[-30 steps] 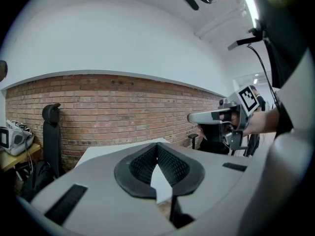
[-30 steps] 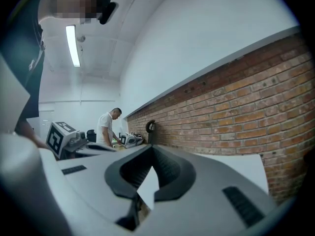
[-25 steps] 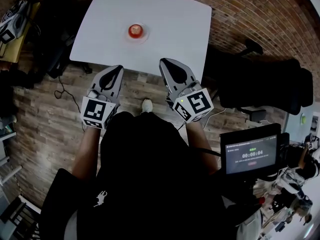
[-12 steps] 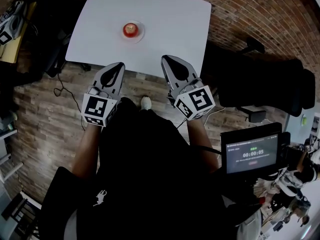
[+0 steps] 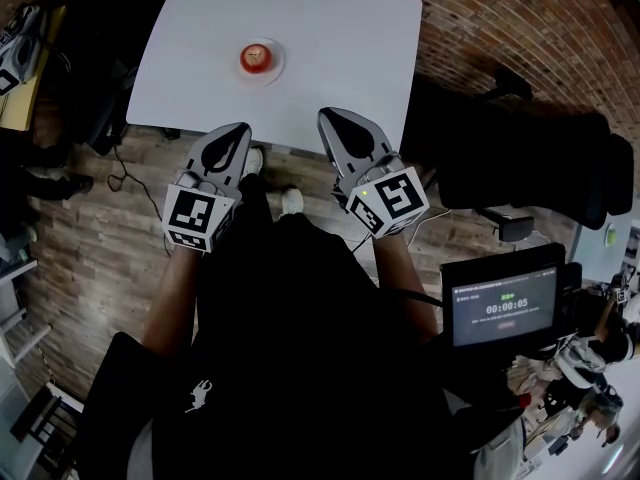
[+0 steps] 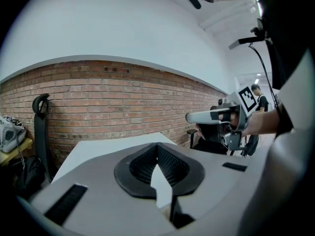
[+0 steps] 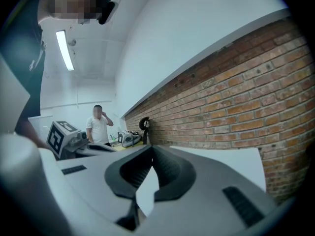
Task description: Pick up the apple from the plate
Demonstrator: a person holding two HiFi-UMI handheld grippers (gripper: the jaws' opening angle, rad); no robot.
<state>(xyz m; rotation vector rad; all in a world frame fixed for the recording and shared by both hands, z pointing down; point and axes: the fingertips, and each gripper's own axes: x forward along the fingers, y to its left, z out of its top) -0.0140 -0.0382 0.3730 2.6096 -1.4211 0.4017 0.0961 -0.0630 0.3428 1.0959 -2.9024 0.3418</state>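
Two claws clenched on nothing: my left claw and right claw hang at the near edge of the white surface, which has drawn slightly closer. The apple sits on its plate, well ahead and not yet reached.

Black shirt, grey left gripper, right gripper

The table looks smooth and matt, the apple on it glossy, the wall behind it rough brick.
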